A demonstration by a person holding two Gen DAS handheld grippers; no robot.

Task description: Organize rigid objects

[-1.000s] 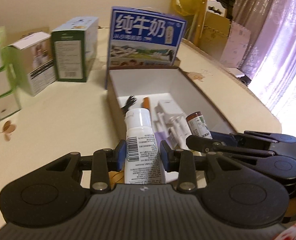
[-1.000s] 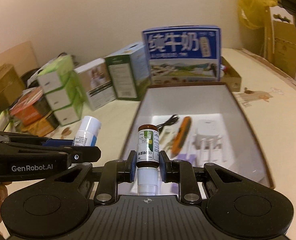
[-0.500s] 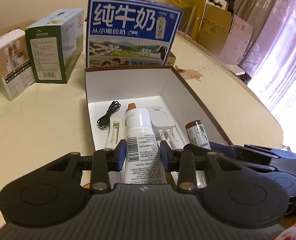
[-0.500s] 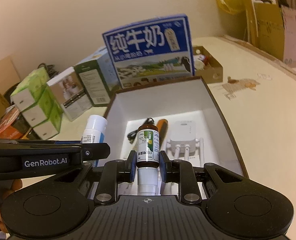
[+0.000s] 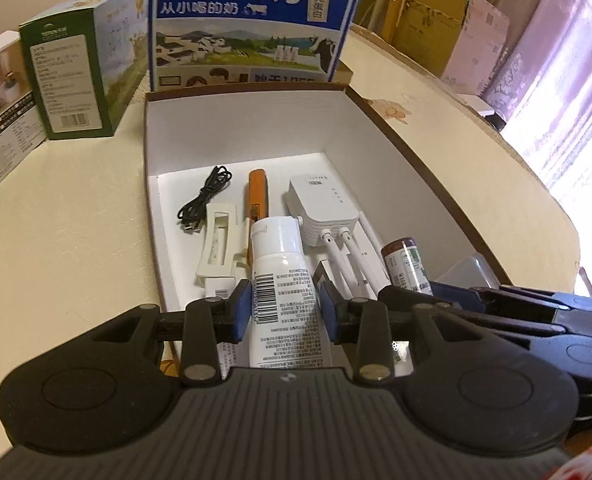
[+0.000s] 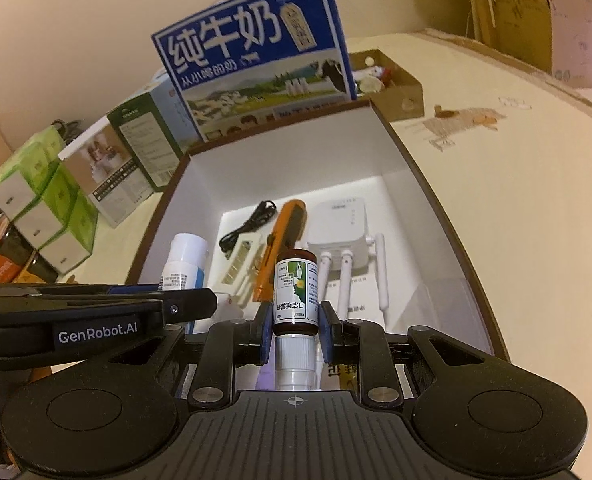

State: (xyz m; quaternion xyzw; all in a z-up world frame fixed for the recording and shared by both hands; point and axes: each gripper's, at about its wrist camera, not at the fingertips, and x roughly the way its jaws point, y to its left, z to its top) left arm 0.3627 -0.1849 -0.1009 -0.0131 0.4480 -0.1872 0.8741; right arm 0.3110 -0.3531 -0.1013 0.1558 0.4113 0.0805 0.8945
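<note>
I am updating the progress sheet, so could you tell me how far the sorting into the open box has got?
Done: a black cable, an orange tool, a white router and a cream plastic piece already lie in the open box. In hand: the left gripper clamps a white tube, the right gripper a brown bottle, both over the box. Left: setting both down inside.

Glossy white plastic tube (image 5: 282,268); brown glass-like bottle (image 6: 296,294), paper label. Matt cardboard box (image 5: 248,120), white inside. Smooth cream desk (image 5: 68,216). Matt black plastic fingers (image 5: 200,336).
</note>
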